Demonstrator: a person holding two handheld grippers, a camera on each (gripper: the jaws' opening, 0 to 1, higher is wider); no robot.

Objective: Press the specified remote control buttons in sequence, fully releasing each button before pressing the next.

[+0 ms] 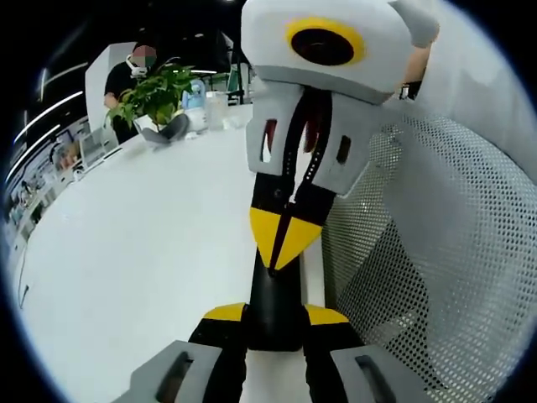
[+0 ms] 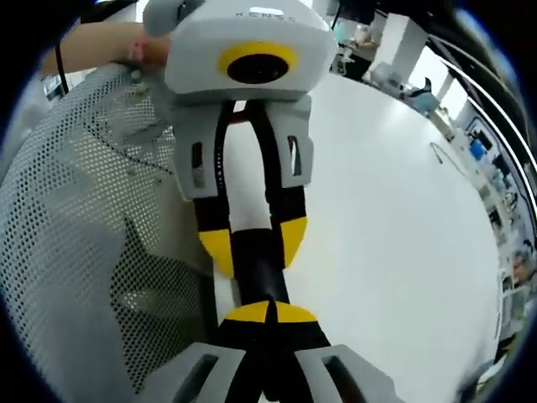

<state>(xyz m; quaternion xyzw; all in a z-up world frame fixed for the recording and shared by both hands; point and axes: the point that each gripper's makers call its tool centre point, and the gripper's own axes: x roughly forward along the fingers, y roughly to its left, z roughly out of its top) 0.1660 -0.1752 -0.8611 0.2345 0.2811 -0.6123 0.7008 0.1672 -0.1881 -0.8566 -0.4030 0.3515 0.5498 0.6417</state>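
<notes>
In the left gripper view, the left gripper [image 1: 274,316] at the bottom centre has its jaws partly closed on the sides of the black remote [image 1: 273,294]. The right gripper [image 1: 285,242] comes down from the top with its yellow tips together, at or on the remote's far end. The buttons are hidden, so a wrong key could be pressed. A hard push could also tip or slide the remote in its side grip. At the upper left, a pot [image 1: 172,128] holds a green plant [image 1: 151,94], well apart from the work. A white mesh [image 1: 436,243] fills the right, and I cannot tell if it is a container. In the right gripper view, the right gripper [image 2: 268,314] at the bottom centre has its tips meeting and empty, over the remote [image 2: 254,267]. The left gripper [image 2: 252,239] clamps the remote from above. Contact is unclear, so an incomplete release could go unnoticed.
</notes>
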